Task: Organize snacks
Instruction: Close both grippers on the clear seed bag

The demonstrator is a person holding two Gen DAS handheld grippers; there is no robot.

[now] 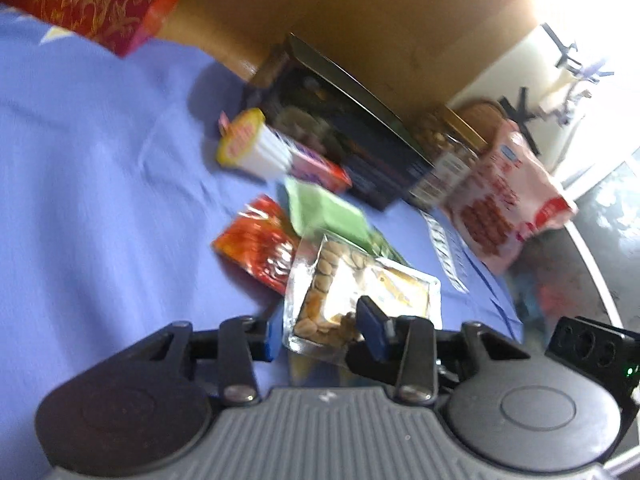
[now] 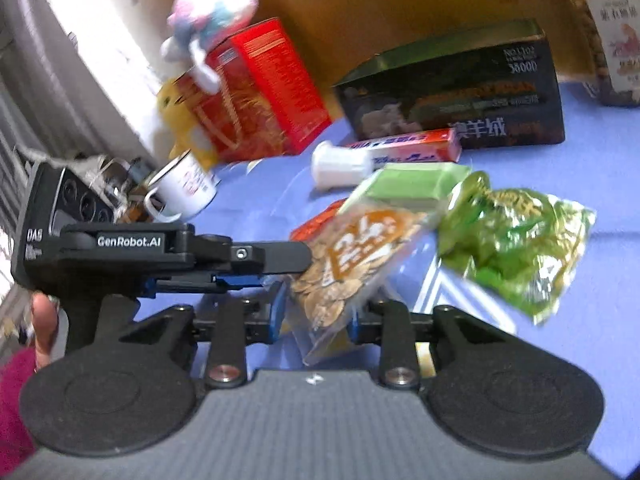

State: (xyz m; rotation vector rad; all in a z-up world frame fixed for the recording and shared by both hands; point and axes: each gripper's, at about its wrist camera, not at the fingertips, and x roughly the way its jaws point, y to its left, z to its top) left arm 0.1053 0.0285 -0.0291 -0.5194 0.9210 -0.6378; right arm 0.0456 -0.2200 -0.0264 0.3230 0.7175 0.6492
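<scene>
A clear plastic packet of pale sliced nuts with an orange label (image 2: 352, 260) is held up off the blue-clothed tabletop (image 1: 100, 184) by 2 grippers at once. The left gripper (image 1: 320, 332) is closed on 1 end of it, its blue pads (image 1: 374, 330) pressed to the film. The right gripper (image 2: 316, 312) is clamped on the packet's lower part. The packet hangs tilted above a red foil sachet (image 1: 256, 240), a flat pale green box (image 2: 412, 184) and a crinkled green snack bag (image 2: 516, 240).

The step in hand is judged to be carrying this packet to its place. It would be done best if both grips were kept firm on the sealed edges, the 2 hands moved together so the film is not torn, and the packet lowered flat beside like items.
</scene>
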